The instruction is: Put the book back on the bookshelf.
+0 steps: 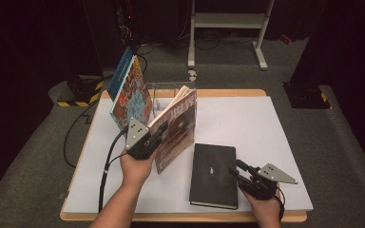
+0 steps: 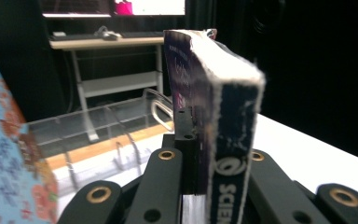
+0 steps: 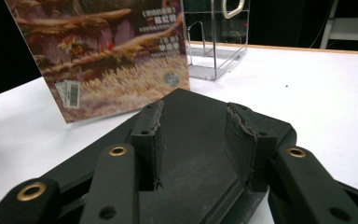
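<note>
The left tool is clamped on the upright purple-spined paperback magazine; the right tool gapes apart over the flat black hardcover notebook.

Dark room, grey carpet

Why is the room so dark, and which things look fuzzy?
High view: light falls on the white table, the room behind stays black. Left gripper view: the paperback clamped in the left gripper and the colourful book are fuzzy from closeness. Right gripper view: the black notebook looks sharper, the clear rack soft.
</note>
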The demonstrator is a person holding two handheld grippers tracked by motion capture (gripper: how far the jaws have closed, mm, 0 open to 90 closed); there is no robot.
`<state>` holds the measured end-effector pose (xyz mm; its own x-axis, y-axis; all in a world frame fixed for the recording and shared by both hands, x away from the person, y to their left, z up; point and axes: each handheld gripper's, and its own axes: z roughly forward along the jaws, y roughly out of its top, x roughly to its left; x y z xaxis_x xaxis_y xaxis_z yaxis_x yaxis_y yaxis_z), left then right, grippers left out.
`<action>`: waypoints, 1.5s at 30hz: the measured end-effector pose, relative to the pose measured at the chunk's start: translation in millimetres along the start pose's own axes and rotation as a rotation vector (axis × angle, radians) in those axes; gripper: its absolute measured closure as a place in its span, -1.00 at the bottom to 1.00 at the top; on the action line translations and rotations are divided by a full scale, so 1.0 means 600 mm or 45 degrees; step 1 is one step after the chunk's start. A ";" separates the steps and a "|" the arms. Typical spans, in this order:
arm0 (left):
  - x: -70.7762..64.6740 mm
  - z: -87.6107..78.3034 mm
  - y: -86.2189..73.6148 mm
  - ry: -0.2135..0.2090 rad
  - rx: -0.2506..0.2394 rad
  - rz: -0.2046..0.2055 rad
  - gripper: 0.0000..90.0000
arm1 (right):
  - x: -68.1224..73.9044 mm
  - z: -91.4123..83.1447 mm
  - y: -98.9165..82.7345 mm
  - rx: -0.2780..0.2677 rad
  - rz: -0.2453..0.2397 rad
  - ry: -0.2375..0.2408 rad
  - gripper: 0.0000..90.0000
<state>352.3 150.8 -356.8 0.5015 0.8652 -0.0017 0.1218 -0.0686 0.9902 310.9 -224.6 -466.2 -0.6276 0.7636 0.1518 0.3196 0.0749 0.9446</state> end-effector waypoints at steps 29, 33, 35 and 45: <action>0.076 0.093 0.028 0.380 -0.026 -0.004 0.86 | -0.005 -0.005 0.003 -0.017 0.015 0.018 0.29; 0.080 0.122 0.030 0.401 -0.023 0.009 0.86 | -0.006 -0.005 0.003 -0.020 0.022 0.018 0.29; 0.082 0.136 0.031 0.415 -0.024 0.018 0.86 | -0.007 -0.005 0.003 -0.020 0.021 0.019 0.29; 0.095 0.184 0.026 0.469 -0.036 0.028 0.86 | -0.008 -0.005 0.002 -0.020 0.028 0.028 0.29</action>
<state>477.1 144.4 -357.1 0.1614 0.9848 0.0647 0.0880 -0.0796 0.9929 312.4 -229.9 -464.9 -0.6364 0.7504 0.1785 0.3224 0.0485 0.9454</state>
